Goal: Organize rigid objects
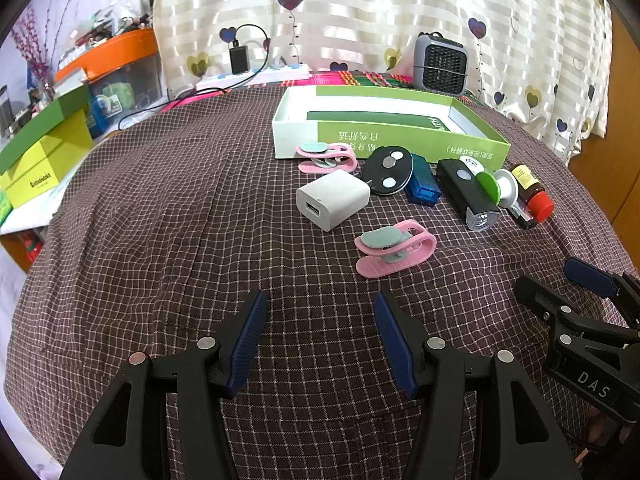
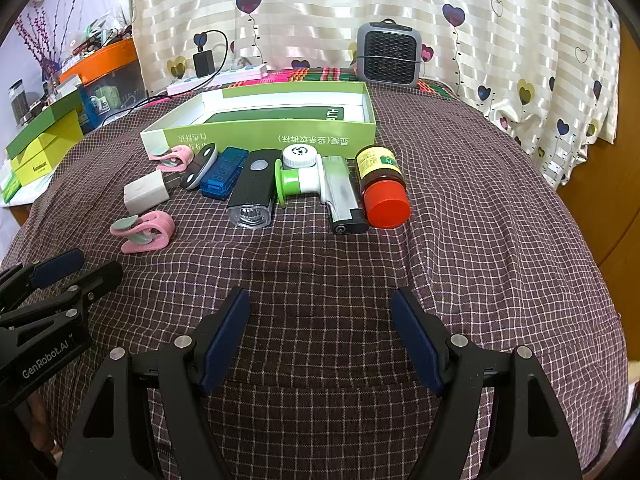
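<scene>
Green box point(image 2: 272, 132) with Chinese print, "GenRobot.AI" on left gripper point(image 2: 60, 272), both grippers point(image 2: 320, 332) released.

two pink clips point(image 1: 394, 248) point(image 1: 326, 158), one white charger point(image 1: 332, 199), one green box point(image 1: 390, 126), one red-capped bottle point(image 2: 382, 186)

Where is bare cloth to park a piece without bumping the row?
Free: the checked cloth between both open grippers, left gripper and right gripper, and the item row; also right of the red-capped bottle. Crowded: the strip along the green box, from the pink clip to the bottle.
</scene>
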`<state>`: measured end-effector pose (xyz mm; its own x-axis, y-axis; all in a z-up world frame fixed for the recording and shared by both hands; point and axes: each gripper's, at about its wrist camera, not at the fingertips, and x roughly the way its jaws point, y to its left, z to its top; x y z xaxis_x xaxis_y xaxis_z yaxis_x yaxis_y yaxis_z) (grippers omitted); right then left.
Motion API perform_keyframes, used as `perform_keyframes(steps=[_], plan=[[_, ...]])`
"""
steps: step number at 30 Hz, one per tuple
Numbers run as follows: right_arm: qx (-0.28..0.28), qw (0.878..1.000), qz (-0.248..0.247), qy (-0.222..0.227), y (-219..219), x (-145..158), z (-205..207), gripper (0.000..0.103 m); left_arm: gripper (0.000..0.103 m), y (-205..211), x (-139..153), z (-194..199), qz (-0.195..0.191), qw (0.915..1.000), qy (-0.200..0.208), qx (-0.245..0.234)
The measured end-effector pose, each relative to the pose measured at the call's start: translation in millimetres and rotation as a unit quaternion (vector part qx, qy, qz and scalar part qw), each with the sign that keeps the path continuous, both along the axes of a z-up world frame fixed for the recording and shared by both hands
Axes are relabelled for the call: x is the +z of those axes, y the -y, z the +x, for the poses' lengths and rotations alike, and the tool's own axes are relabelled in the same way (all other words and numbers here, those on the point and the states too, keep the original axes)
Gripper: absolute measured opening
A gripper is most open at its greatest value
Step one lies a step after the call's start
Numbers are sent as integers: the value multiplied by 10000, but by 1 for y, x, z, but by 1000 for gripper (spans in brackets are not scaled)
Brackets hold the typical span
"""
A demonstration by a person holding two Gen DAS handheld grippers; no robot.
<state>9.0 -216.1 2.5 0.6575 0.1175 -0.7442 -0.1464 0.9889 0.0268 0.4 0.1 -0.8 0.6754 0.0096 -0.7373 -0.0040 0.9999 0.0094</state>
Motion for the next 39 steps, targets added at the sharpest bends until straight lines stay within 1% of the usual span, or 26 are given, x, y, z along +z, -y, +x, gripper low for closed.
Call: perform_keyframes(steps=[30, 34, 37, 39], plan=[[4, 10000, 2, -1, 1, 0, 0, 74, 56, 1, -1, 0, -7, 10000, -16, -28], [56, 10000, 8, -22, 2, 0, 0, 74, 56, -2, 0, 2, -75, 9999, -7, -120], [184, 9998, -9, -67, 6, 1, 3, 74, 56, -7, 1, 5, -219, 9995, -39, -228], [247, 9996, -10, -112, 8, 1, 6, 74, 56, -11, 3, 7, -343, 9985, -81, -408]])
